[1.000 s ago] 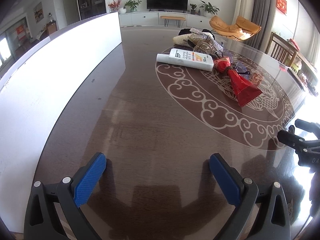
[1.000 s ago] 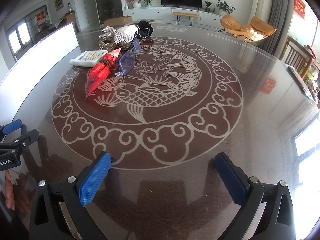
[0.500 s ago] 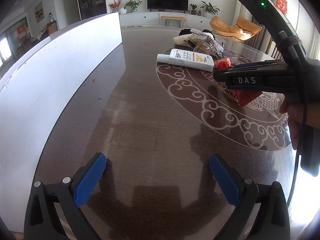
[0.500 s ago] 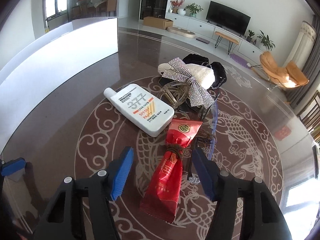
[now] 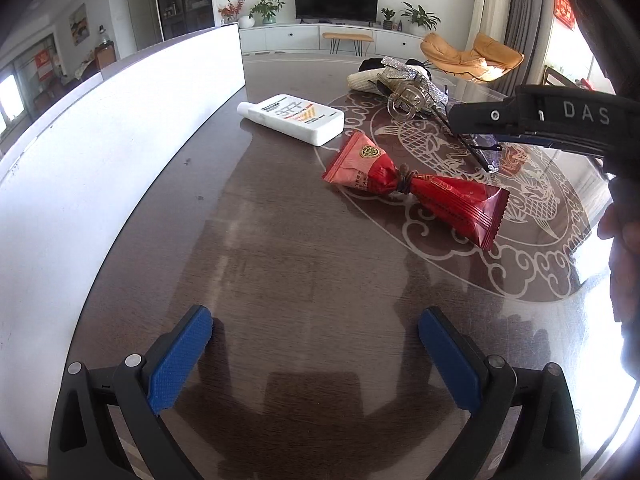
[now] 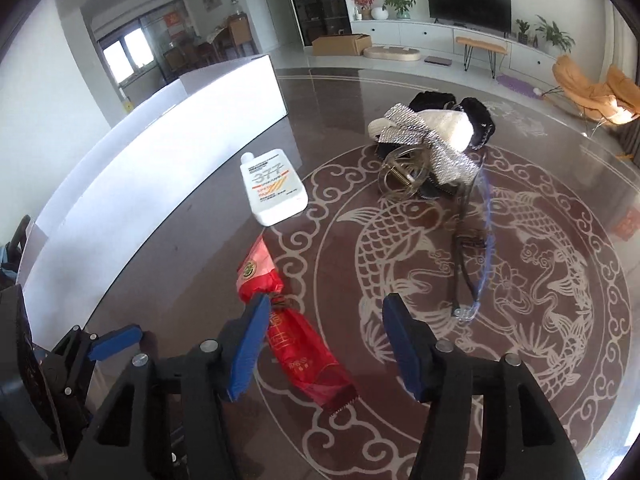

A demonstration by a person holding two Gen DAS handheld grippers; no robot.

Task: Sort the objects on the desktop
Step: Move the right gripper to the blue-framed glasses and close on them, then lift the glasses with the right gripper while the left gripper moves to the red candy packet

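Note:
A red snack packet (image 6: 298, 344), tied at the neck, lies flat on the dark table between the fingers of my right gripper (image 6: 326, 344). The left pad hangs over the tied neck and the right pad stands clear of the packet. Those jaws are opening. The packet (image 5: 416, 192) also shows in the left wrist view, with the right gripper's black body (image 5: 560, 120) above and beyond it. A white sunscreen bottle (image 6: 272, 188) lies just past the packet. My left gripper (image 5: 314, 356) hovers open over bare table, nothing between its pads.
A long white box (image 5: 120, 140) runs along the table's left side. Farther back lies a pile: a clear hair clip (image 6: 404, 176), a glittery bow (image 6: 424, 136), a white plush piece (image 6: 444, 128) and something black. Blue-tinted glasses (image 6: 484, 248) lie on the fish pattern.
My right gripper swung in over the pile and its jaws narrowed. The red packet has turned and shifted toward the white box. The left gripper has not moved.

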